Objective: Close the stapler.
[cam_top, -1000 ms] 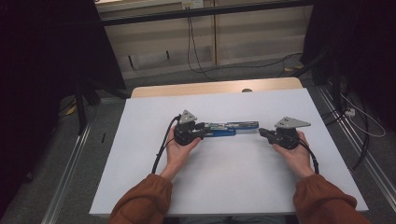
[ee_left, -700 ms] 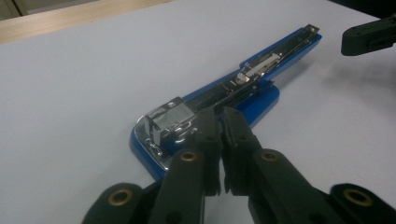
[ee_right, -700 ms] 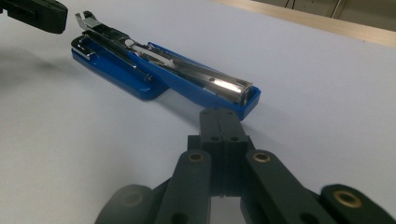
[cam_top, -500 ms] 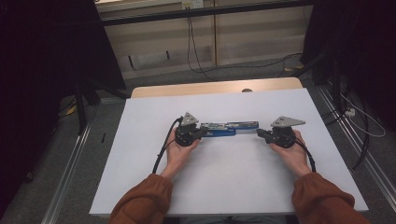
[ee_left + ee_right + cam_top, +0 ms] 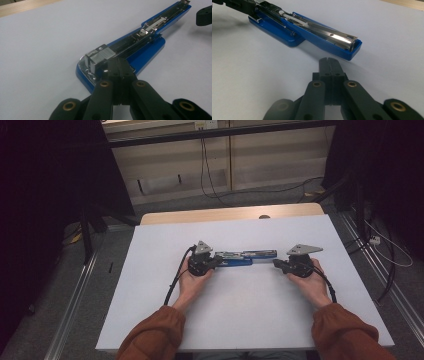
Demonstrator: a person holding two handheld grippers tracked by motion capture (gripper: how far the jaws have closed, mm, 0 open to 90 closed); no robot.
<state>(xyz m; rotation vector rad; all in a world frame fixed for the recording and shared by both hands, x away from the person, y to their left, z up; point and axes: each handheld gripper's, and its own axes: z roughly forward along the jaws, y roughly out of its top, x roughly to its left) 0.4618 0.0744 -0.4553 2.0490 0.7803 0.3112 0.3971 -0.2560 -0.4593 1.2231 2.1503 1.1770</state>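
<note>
- While both hands rest low on the white table (image 5: 150, 285), the left gripper (image 5: 216, 262) sits at the left end of the blue stapler (image 5: 245, 258), its jaws having just closed until pressed together.
- In the left gripper view, the left gripper's tips (image 5: 119, 65) lie on the stapler's base plate (image 5: 140, 56) right against the block of staples (image 5: 100, 57) at the near end; nothing is pinched between them.
- Stapler: opened out flat near the table's middle, lying left to right between the two grippers. Blue base plate to the left, magazine arm (image 5: 329, 37) stretched out to the right, metal channel facing up.
- The right gripper (image 5: 276, 264) sits at the right end of the stapler, jaws pressed together and empty.
- In the right gripper view, the right gripper's tips (image 5: 329, 62) lie just short of the magazine arm's blue end cap, near it; a narrow strip of table shows between.
- Wooden tabletop edge (image 5: 225, 214) shows beyond the white sheet.
</note>
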